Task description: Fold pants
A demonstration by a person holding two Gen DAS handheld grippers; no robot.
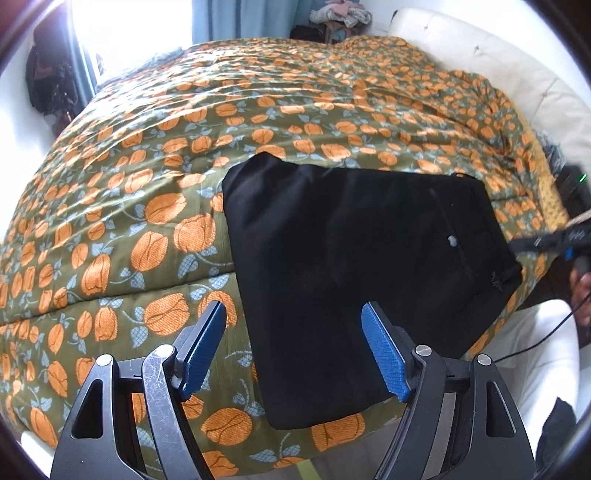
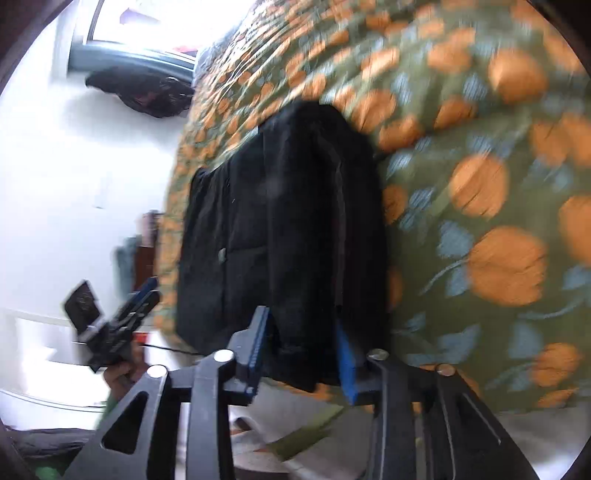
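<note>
- Left wrist view: your left claw [image 1: 293, 325] hangs wide and empty over the near-left edge of the folded black pants [image 1: 354, 266] on the bed [image 1: 147, 155].
- Right claw [image 2: 304, 332] straddles the pants' near end, jaws narrow; whether they grip, you cannot tell.
- Pants' long axis runs away from it.

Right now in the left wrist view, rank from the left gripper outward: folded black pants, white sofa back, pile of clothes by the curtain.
1. Folded black pants: directly ahead of the left gripper, its near corner between the open jaws.
2. White sofa back: upper right, beyond the flowered quilt.
3. Pile of clothes: top centre, behind the bed. Ranks 2 and 3 are close.
</note>
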